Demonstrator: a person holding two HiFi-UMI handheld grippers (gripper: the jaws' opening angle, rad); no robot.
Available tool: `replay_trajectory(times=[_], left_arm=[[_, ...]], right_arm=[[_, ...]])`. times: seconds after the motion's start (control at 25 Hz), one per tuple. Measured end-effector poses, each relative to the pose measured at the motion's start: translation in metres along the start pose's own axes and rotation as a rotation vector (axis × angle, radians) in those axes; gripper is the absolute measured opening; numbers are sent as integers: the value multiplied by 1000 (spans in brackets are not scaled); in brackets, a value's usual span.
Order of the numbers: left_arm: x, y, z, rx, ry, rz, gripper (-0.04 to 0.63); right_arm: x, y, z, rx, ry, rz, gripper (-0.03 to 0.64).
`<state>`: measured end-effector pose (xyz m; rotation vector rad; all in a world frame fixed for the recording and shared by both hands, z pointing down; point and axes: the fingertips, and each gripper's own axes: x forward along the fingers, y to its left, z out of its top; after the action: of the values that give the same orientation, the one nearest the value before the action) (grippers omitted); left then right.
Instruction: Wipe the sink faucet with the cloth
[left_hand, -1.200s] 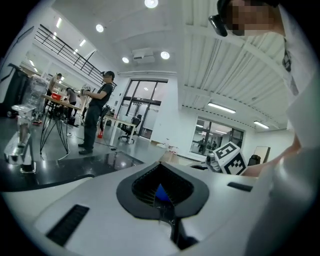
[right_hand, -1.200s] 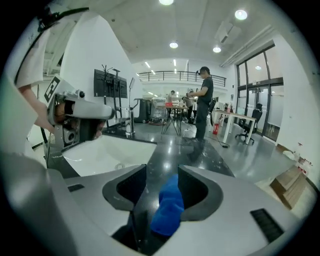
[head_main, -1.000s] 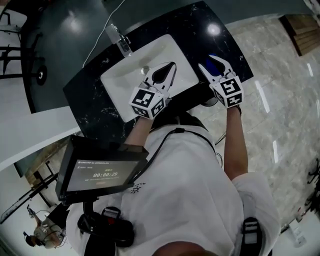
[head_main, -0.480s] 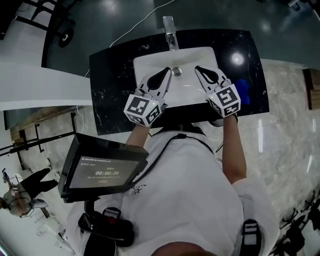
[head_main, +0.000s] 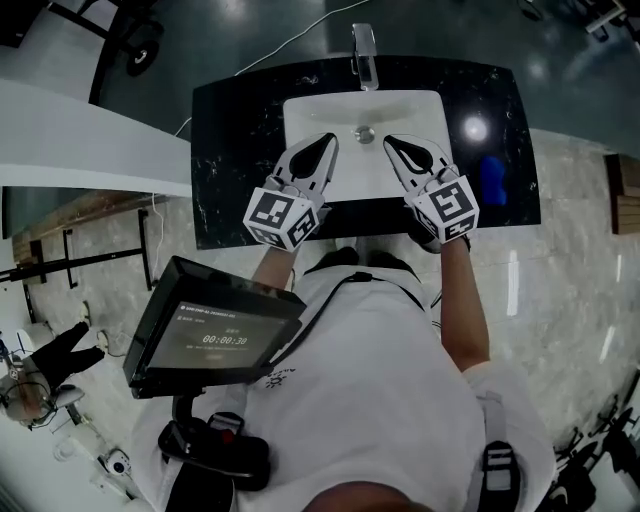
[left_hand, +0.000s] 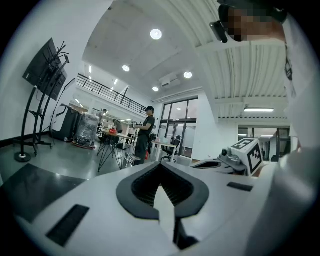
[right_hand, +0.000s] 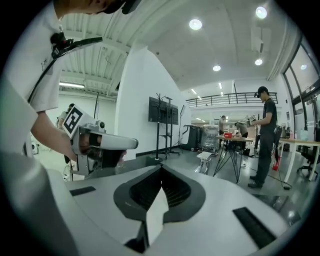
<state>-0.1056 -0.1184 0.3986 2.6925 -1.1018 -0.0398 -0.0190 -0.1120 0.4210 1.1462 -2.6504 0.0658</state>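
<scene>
We hold both grippers over the white sink (head_main: 345, 110). The left gripper (head_main: 325, 146) has its jaws together with nothing between them, and the right gripper (head_main: 394, 146) also. The faucet (head_main: 365, 45) stands at the far rim of the sink. The blue cloth (head_main: 493, 180) lies on the black desk (head_main: 230, 150) just right of the sink.

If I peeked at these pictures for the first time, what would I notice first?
Probably the two white grippers with black-and-white marker cubes: the left gripper and the right gripper, both shut and empty, side by side over the white sink in a shiny black counter. Next comes the bright blue cloth lying on the counter at the right, and the silver faucet at the sink's far edge.
</scene>
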Motion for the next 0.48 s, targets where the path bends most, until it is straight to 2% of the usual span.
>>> replay_trajectory(times=[0.16, 0.48], left_arm=[[-16, -17, 4, 9, -24, 22, -12], [-87, -121, -26, 32, -38, 92, -12]], right_arm=[[-20, 11, 1, 32, -28, 4, 5], [-129, 78, -23, 12, -48, 40, 5]])
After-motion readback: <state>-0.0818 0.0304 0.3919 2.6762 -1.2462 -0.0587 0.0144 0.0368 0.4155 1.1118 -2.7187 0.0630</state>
